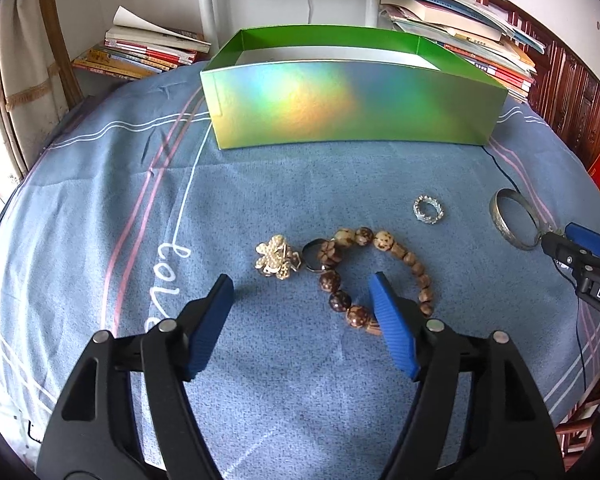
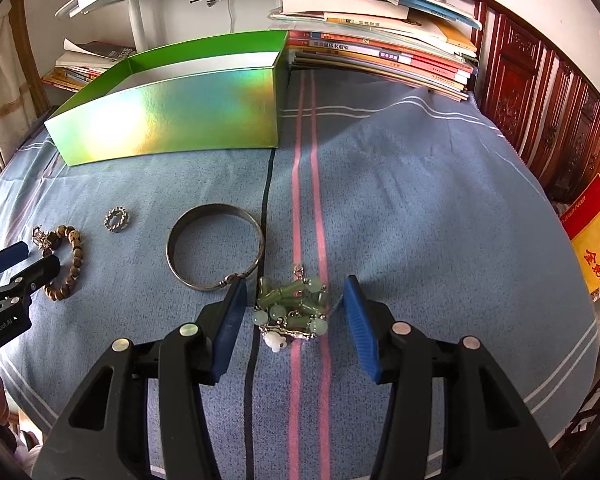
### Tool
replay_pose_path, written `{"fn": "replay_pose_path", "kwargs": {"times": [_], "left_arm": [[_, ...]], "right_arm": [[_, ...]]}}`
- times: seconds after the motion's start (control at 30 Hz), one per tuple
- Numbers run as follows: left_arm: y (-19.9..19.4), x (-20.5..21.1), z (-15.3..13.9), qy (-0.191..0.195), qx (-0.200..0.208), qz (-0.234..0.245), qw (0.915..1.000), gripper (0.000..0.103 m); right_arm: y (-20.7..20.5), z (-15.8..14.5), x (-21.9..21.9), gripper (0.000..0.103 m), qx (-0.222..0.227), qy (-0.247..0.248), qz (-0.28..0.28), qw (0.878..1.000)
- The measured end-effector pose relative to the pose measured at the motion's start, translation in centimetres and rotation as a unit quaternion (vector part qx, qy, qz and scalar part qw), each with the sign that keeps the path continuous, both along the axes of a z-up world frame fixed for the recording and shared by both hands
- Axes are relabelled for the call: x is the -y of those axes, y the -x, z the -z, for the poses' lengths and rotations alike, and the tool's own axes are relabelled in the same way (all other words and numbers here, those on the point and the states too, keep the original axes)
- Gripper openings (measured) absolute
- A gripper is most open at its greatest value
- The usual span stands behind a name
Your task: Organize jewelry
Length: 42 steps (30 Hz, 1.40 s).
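Observation:
My left gripper (image 1: 302, 286) is open and empty, its right finger over the brown bead bracelet (image 1: 380, 272). A gold flower brooch (image 1: 275, 257) lies just ahead, left of the bracelet. A small crystal ring (image 1: 428, 209) and a silver bangle (image 1: 514, 218) lie to the right. My right gripper (image 2: 296, 292) is open, its fingers either side of a green jade bead bracelet (image 2: 294, 307) on the cloth. The bangle (image 2: 215, 246), the ring (image 2: 117, 219) and the brown bracelet (image 2: 66, 260) also show in the right wrist view. An open shiny green box (image 1: 352, 104) stands behind.
Everything lies on a blue striped cloth (image 1: 100, 208). Stacks of books (image 2: 384, 52) stand behind the box, and more books (image 1: 148, 52) at the back left. A white lamp post (image 1: 206, 0) rises behind. A yellow-red carton (image 2: 596, 236) stands off the right edge.

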<state>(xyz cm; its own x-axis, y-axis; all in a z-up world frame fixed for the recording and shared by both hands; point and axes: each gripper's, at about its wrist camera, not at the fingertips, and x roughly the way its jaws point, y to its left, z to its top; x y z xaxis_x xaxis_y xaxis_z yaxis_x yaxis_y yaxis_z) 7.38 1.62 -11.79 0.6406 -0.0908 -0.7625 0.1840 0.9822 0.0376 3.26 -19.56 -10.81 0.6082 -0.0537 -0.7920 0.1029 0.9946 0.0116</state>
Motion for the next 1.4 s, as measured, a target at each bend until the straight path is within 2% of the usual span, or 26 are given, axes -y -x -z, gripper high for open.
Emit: {"fn": "replay_pose_path", "kwargs": {"times": [0.13, 0.2, 0.23, 0.27, 0.3, 0.37, 0.43, 0.6, 1.07, 1.17, 1.27, 1.4], "left_arm": [[0.0, 0.2, 0.0, 0.003, -0.002, 0.001, 1.0000, 0.068], [0.1, 0.3, -0.1, 0.007, -0.003, 0.005, 1.0000, 0.063], [0.2, 0.5, -0.1, 0.008, -0.003, 0.009, 0.9999, 0.057], [0.3, 0.7, -0.2, 0.008, -0.003, 0.015, 0.9998, 0.049], [0.4, 0.9, -0.2, 0.009, -0.003, 0.019, 0.9998, 0.044], [0.5, 1.4, -0.3, 0.011, -0.003, 0.030, 0.9995, 0.023], [0.7, 1.6, -0.4, 0.016, -0.007, 0.037, 0.9992, 0.011], [0.9, 1.4, -0.7, 0.029, -0.013, 0.038, 0.9988, 0.011], [2.3, 1.2, -3.2, 0.030, 0.017, 0.043, 0.9985, 0.011], [2.1, 0.6, -4.5, 0.036, 0.027, 0.042, 0.9981, 0.011], [1.3, -0.6, -6.5, 0.072, 0.027, 0.052, 0.9957, 0.011], [0.1, -1.6, -10.1, 0.067, 0.071, 0.044, 0.9942, 0.011]], "right_arm": [[0.1, 0.0, 0.1, 0.049, 0.000, -0.001, -0.003, 1.000], [0.2, 0.0, 0.0, 0.044, 0.002, 0.000, -0.004, 1.000], [0.3, -0.1, 0.0, 0.037, 0.002, 0.001, -0.005, 1.000], [0.3, -0.1, 0.0, 0.034, 0.002, 0.003, -0.004, 1.000], [0.3, -0.1, 0.1, 0.032, 0.002, 0.002, -0.005, 1.000], [0.4, -0.1, 0.1, 0.029, 0.004, -0.002, -0.004, 1.000], [0.6, -0.1, 0.2, 0.029, 0.005, -0.004, -0.004, 1.000], [1.0, -0.6, 0.3, 0.026, 0.014, -0.012, -0.003, 1.000], [2.2, -3.6, 0.8, 0.024, 0.056, -0.022, -0.001, 0.998], [2.1, -4.9, 0.4, 0.024, 0.070, -0.027, -0.010, 0.997], [1.9, -7.1, 0.1, 0.024, 0.102, -0.036, -0.019, 0.994], [0.9, -9.9, -0.3, 0.024, 0.132, -0.047, -0.033, 0.990]]}}
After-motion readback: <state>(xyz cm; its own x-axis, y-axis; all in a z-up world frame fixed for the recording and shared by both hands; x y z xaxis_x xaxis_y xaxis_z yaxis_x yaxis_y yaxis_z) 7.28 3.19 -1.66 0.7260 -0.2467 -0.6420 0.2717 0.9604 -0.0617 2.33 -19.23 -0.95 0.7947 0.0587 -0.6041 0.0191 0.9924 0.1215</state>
